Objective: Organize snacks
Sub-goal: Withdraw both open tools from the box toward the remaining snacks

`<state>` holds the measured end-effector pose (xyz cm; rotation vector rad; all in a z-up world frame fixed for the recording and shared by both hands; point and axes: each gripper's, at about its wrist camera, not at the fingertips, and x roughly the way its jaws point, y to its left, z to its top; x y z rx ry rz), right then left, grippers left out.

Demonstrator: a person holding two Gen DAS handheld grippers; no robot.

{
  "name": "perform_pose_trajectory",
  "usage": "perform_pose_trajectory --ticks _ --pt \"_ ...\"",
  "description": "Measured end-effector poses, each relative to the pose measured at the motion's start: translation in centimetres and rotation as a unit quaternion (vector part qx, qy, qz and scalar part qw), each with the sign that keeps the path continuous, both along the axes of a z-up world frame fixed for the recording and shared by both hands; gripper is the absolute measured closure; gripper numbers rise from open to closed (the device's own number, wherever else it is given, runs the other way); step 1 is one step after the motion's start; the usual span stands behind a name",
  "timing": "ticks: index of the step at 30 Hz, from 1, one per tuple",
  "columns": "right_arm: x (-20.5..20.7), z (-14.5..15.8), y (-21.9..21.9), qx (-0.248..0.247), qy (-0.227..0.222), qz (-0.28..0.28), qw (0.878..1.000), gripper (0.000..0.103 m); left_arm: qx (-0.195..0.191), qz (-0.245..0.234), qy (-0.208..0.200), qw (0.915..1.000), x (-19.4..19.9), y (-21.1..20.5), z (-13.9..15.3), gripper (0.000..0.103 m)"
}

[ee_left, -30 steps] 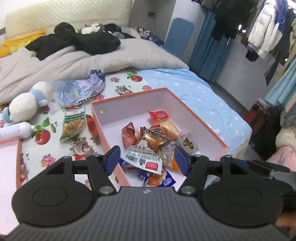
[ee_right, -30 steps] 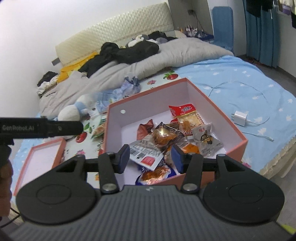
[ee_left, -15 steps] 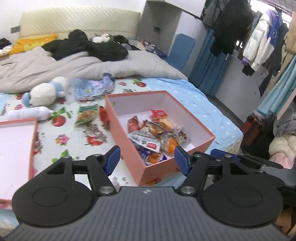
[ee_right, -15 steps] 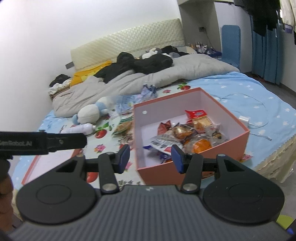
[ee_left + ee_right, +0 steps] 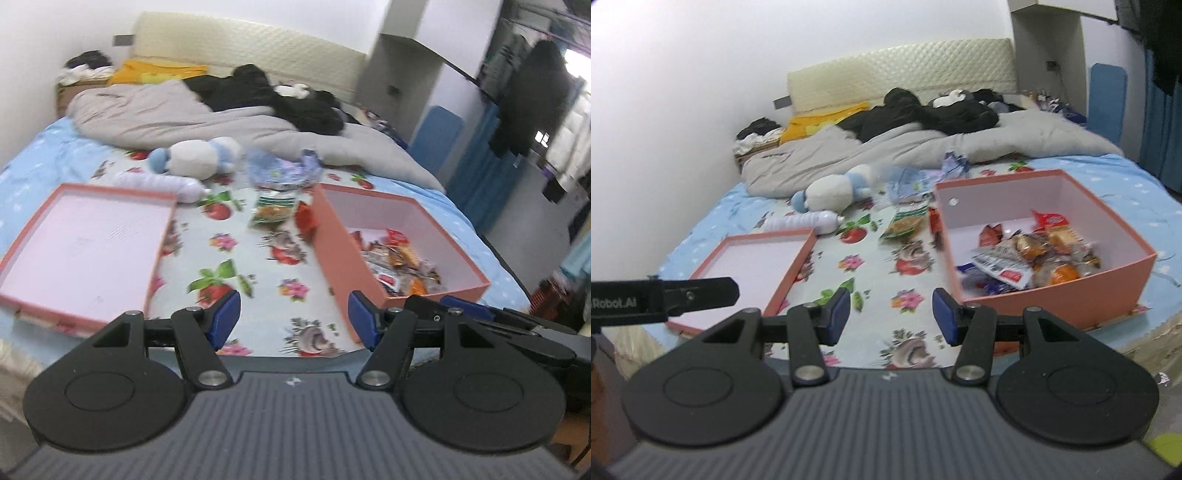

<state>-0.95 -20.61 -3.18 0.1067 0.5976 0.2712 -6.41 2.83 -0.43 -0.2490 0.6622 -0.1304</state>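
We take the deep pink box (image 5: 1049, 284) as our landmark: it sits near the foot edge of the bed, already holding a heap of wrapped snacks (image 5: 1027, 258). Two snacks are not yet in it: a green packet (image 5: 905, 222) lying on the flowered cloth (image 5: 871, 295) just beyond the box's far left corner, and a small red packet (image 5: 934, 220) against the outside of the box's left wall. The green packet's long axis runs roughly away from us, parallel to that wall. Both lie ahead and well apart from our tongs. Our left gripper (image 5: 293, 319) stands spread with nothing between its pads, and so does our right gripper (image 5: 890, 314), a little narrower. The shallow pink lid (image 5: 88, 251) lies to the left of the box, empty. We judge neither hand clearly nearer to the loose packets; each would reach forward along the box's left wall.
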Motion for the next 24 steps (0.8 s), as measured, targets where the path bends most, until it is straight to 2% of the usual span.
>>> perform_pose_trajectory --ticks 4,14,20,24 --pt "0.3 -0.3 1.3 -0.005 -0.010 0.008 1.000 0.051 -0.009 0.034 0.002 0.9994 -0.8 1.6 -1.0 0.033" --pt "0.7 -2.5 3.9 -0.037 -0.023 0.011 0.999 0.051 -0.022 0.055 0.027 0.9979 0.4 4.4 -3.8 0.033" --pt "3.4 -4.9 5.4 -0.044 -0.038 -0.020 0.998 0.051 -0.040 0.048 0.024 0.9978 5.3 5.8 -5.3 0.033" --pt "6.1 -7.4 6.7 -0.044 -0.049 -0.054 0.996 0.051 -0.030 0.036 0.024 0.9986 10.1 6.4 -6.2 0.033"
